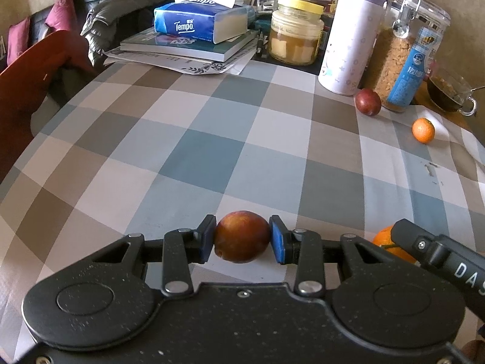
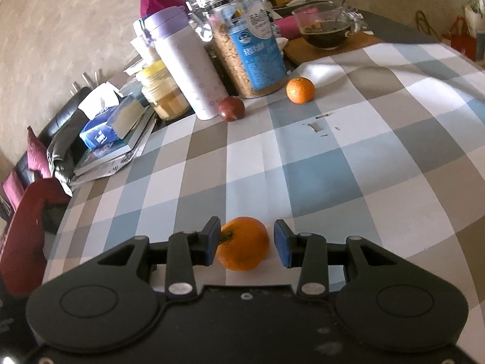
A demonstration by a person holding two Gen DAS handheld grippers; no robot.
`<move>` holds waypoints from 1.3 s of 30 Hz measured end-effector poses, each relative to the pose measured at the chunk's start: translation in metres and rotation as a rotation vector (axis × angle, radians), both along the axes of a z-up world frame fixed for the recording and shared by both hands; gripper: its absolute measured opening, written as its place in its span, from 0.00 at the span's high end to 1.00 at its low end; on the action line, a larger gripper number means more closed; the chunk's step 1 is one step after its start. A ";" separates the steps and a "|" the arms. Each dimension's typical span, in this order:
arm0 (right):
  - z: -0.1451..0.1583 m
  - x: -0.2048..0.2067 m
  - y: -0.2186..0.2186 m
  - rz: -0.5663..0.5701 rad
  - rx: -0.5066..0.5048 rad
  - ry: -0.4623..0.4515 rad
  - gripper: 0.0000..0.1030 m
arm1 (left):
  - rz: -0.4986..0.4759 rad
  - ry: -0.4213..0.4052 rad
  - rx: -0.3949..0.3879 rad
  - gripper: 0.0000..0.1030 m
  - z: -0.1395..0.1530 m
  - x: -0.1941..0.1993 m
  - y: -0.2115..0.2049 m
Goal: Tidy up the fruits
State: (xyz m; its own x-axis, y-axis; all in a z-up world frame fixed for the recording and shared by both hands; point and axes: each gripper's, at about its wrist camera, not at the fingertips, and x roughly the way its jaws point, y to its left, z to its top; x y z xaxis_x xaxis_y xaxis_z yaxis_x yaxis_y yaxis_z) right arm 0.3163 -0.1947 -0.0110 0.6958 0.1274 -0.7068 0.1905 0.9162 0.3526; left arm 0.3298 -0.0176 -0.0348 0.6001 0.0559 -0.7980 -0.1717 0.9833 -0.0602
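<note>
The blue tissue pack point(image 1: 200, 22), lying on the stack of books point(image 1: 188, 47) at the far side of the checked tablecloth point(image 1: 194, 139), reads "Tempo" in white letters. Near the pack, toward the table's right edge, the blue label point(image 1: 413, 69) on the clear cereal jar point(image 1: 403, 45) carries white Chinese characters, too blurred to read. The right gripper's point(image 2: 247, 242) arm shows the letters "DAS".
</note>
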 end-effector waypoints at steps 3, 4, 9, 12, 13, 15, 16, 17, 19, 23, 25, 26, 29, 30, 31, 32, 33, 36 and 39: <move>-0.001 0.001 0.002 0.012 0.007 0.009 0.60 | -0.005 -0.001 0.008 0.55 0.000 -0.001 -0.001; -0.001 0.002 0.003 0.018 0.005 0.012 0.60 | -0.005 -0.002 0.010 0.55 -0.001 -0.001 -0.001; -0.004 0.004 0.010 0.043 -0.011 0.018 0.59 | -0.007 -0.004 0.030 0.55 -0.001 -0.001 -0.003; -0.005 0.003 0.014 0.050 -0.026 0.016 0.59 | -0.009 -0.003 0.032 0.55 -0.002 0.000 -0.003; -0.004 0.003 0.014 0.050 -0.033 0.014 0.59 | -0.010 -0.001 0.034 0.55 -0.002 0.000 -0.003; -0.004 0.003 0.014 0.051 -0.033 0.016 0.59 | -0.012 -0.002 0.046 0.55 -0.002 -0.001 -0.005; -0.003 0.003 0.013 0.050 -0.028 0.019 0.59 | -0.013 -0.002 0.050 0.55 -0.002 -0.001 -0.006; -0.003 0.004 0.012 0.051 -0.022 0.021 0.60 | -0.015 -0.003 0.053 0.55 -0.002 -0.001 -0.006; -0.003 0.005 0.011 0.058 -0.017 0.028 0.61 | -0.016 -0.004 0.055 0.55 -0.002 -0.001 -0.006; -0.001 0.006 0.007 0.067 0.001 0.049 0.63 | -0.017 -0.003 0.048 0.55 -0.001 -0.001 -0.005; -0.001 0.006 0.005 0.055 0.000 0.054 0.63 | -0.016 -0.006 0.051 0.55 -0.001 -0.001 -0.005; -0.001 0.006 0.004 0.044 -0.005 0.056 0.63 | -0.015 -0.008 0.054 0.55 0.000 -0.002 -0.005; 0.001 0.005 -0.001 0.003 -0.025 0.057 0.63 | -0.016 -0.013 0.065 0.55 0.001 -0.002 -0.006; 0.001 0.004 -0.004 -0.012 -0.028 0.056 0.63 | -0.017 -0.013 0.068 0.55 0.001 -0.002 -0.007; 0.001 0.004 -0.007 -0.027 -0.027 0.055 0.63 | -0.017 -0.014 0.071 0.55 0.001 -0.002 -0.007; 0.001 0.004 -0.010 -0.043 -0.023 0.056 0.63 | -0.018 -0.014 0.073 0.55 0.001 -0.002 -0.007; 0.001 0.005 -0.013 -0.056 -0.017 0.057 0.63 | -0.018 -0.015 0.075 0.55 0.001 -0.002 -0.008; 0.000 0.007 -0.020 -0.094 -0.002 0.064 0.63 | -0.016 -0.021 0.075 0.55 0.002 -0.002 -0.008; 0.000 0.006 -0.025 -0.113 0.007 0.068 0.63 | -0.013 -0.022 0.072 0.56 0.003 -0.001 -0.007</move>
